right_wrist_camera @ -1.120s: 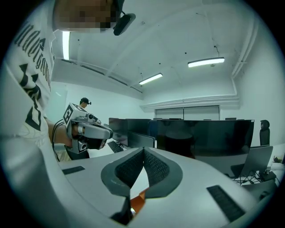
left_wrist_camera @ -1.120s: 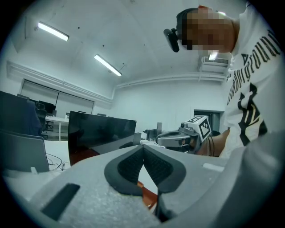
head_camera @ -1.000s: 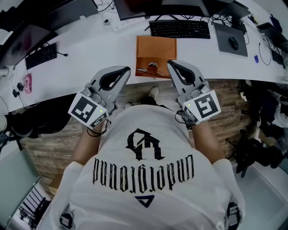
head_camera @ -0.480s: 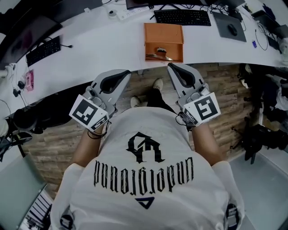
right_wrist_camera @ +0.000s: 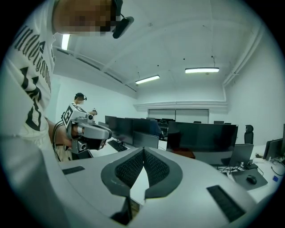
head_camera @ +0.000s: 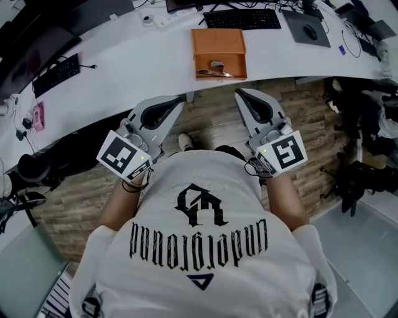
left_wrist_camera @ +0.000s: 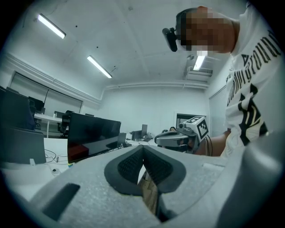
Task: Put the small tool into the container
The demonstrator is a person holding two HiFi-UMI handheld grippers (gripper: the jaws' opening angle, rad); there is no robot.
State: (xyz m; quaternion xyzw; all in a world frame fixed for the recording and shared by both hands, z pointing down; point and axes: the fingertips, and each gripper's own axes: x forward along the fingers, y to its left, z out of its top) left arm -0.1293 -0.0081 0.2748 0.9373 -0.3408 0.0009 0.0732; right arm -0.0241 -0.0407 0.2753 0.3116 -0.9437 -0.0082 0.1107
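Left gripper (head_camera: pixel 177 102): grey ribbed pads together, nothing between them. Right gripper (head_camera: pixel 240 94): jaws likewise pressed together, empty. Both are held at the person's chest, tips pointing towards the curved white desk (head_camera: pixel 124 68) and well apart from it, over wood-pattern floor. The orange rectangular open-topped container (head_camera: pixel 219 40) sits at the desk's near edge, between the two gripper tips and beyond them. The small silvery tool (head_camera: pixel 215 74) lies inside the container, against its near wall. A black keyboard (head_camera: pixel 242 18) lies behind the container.
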